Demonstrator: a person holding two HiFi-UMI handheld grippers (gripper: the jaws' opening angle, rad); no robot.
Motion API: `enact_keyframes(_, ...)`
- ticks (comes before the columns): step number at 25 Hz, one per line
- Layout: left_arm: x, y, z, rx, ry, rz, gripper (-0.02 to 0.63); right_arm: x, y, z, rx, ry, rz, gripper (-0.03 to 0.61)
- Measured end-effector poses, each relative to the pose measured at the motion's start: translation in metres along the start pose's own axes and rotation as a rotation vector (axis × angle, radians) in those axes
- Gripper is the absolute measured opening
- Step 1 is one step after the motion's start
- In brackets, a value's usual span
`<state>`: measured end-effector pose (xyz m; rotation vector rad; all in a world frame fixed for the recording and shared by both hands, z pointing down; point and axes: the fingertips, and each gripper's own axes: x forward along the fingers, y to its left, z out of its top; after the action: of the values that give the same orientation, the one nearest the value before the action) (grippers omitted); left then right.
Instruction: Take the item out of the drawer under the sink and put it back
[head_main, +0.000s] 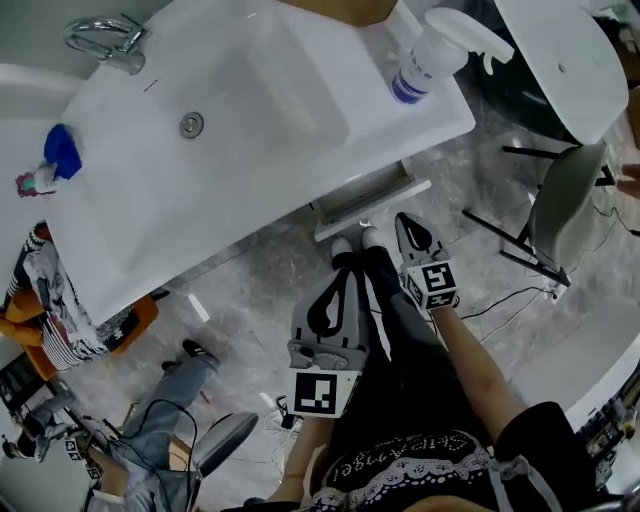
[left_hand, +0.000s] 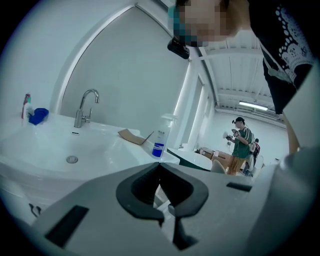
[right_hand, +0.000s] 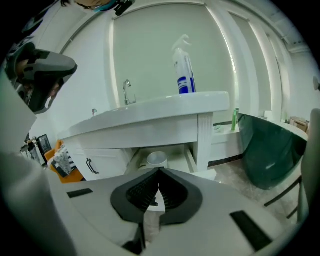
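Under the white sink counter (head_main: 250, 130) the drawer (head_main: 372, 196) stands pulled out. In the right gripper view a white round cup-like item (right_hand: 156, 159) sits inside the drawer (right_hand: 192, 161), just beyond my jaws. My right gripper (right_hand: 160, 171) is shut with nothing between its jaws; in the head view the right gripper (head_main: 404, 221) hangs a little in front of the drawer. Lower and to its left, my left gripper (head_main: 347, 270) is also shut and empty. In its own view the left gripper (left_hand: 160, 166) points over the basin.
A spray bottle (head_main: 425, 55) stands on the counter's right end, a tap (head_main: 105, 40) at the back, a blue object (head_main: 60, 150) at the left. A grey chair (head_main: 565, 200) stands right. Another person (head_main: 170, 400) sits lower left. Cables lie on the floor.
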<state>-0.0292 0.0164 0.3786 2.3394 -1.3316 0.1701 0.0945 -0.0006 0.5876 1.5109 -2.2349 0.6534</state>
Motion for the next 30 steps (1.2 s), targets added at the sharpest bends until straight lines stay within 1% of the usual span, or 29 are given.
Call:
enact_keyframes(4, -0.006, -0.01, 0.022, 0.018, -0.023, -0.002, 0.003, -0.02, 0.008, 0.037, 0.002, -0.035, 0.039, 0.02)
enact_keyframes(7, -0.009, -0.017, 0.041, 0.029, -0.064, 0.007, 0.003, -0.031, 0.012, 0.069, -0.018, -0.08, 0.071, 0.02)
enact_keyframes(11, -0.019, -0.027, 0.065, 0.057, -0.106, 0.006, 0.003, -0.056, 0.013, 0.108, -0.036, -0.141, 0.074, 0.02)
enact_keyframes(15, -0.028, -0.033, 0.086, 0.087, -0.144, 0.016, 0.003, -0.077, 0.016, 0.141, -0.067, -0.19, 0.105, 0.02)
enact_keyframes(22, -0.052, -0.037, 0.104, 0.1, -0.192, 0.066, 0.003, -0.117, 0.03, 0.168, -0.092, -0.235, 0.14, 0.02)
enact_keyframes(24, -0.058, -0.036, 0.108, 0.124, -0.196, 0.083, 0.003, -0.126, 0.031, 0.175, -0.108, -0.257, 0.141, 0.02)
enact_keyframes(27, -0.066, -0.032, 0.11, 0.189, -0.182, 0.108, 0.003, -0.136, 0.028, 0.179, -0.112, -0.269, 0.138, 0.02)
enact_keyframes(30, -0.073, -0.031, 0.127, 0.174, -0.236, 0.141, 0.003, -0.145, 0.027, 0.186, -0.119, -0.287, 0.149, 0.02)
